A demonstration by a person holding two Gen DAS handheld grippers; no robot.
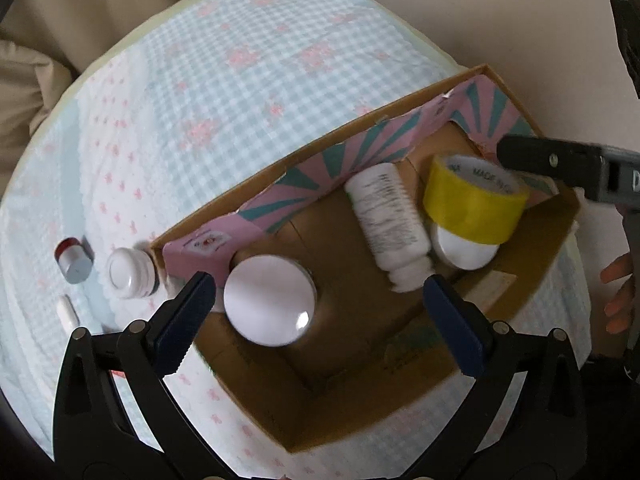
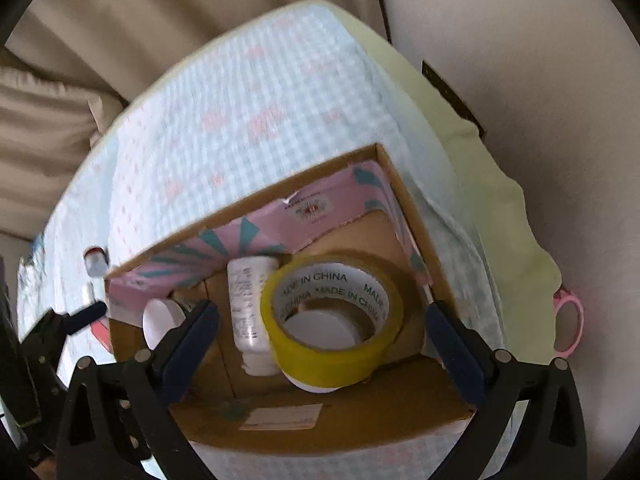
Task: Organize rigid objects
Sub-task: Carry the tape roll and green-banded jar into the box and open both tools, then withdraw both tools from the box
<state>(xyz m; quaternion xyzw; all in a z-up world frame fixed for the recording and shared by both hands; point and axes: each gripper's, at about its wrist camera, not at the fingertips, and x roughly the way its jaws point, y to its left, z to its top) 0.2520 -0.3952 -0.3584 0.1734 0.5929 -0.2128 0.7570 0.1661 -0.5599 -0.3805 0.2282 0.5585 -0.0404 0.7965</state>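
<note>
A cardboard box (image 1: 360, 412) with a pink and teal lining sits on the checked tablecloth. Inside lie a white round lid (image 1: 269, 301), a white bottle (image 1: 386, 220) on its side and a yellow tape roll (image 1: 472, 204) leaning on a white jar (image 1: 464, 250). My left gripper (image 1: 320, 320) is open and empty above the box, its fingers either side of the white lid. My right gripper (image 2: 322, 344) is open and empty over the tape roll (image 2: 332, 324) and the bottle (image 2: 250, 308). One right finger (image 1: 536, 156) shows in the left wrist view.
Outside the box on the cloth stand a white-capped jar (image 1: 130, 270), a small grey-capped red vial (image 1: 74, 260) and a white pill-shaped piece (image 1: 68, 312). A pink ring (image 2: 568, 326) hangs at the table's right edge. Beige cushions lie behind the table.
</note>
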